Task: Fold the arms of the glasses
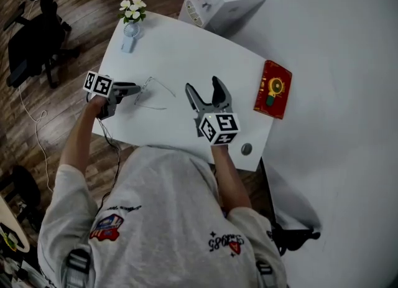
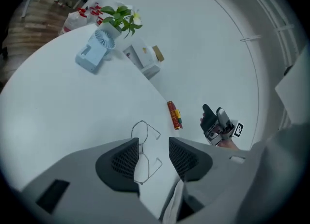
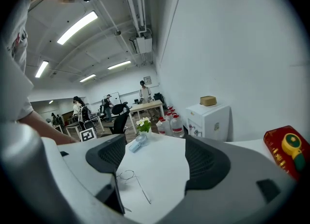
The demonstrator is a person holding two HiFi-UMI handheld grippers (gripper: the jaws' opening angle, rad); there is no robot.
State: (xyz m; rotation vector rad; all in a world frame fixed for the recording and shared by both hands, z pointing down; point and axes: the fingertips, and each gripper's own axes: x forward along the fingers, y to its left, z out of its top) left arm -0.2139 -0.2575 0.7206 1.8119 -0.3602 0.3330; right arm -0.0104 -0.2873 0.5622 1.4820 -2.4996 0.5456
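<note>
Glasses (image 1: 152, 94) lie on the white tabletop (image 1: 205, 50) toward its left edge in the head view, both thin arms spread away from the frame, so nothing looks folded yet. The left tongs (image 1: 138, 91) reach in from that edge, their tips just beside the frame. The right tongs (image 1: 203, 84) hover near the middle of the tabletop, spread wide.

Left gripper view: the tongs stand partly apart and grip nothing, with the wire frame lying on the surface between them, close to one pad.

Right gripper view: the tongs gape wide and empty, with the glasses ahead of them. By my reading, both arms are left to fold.
</note>
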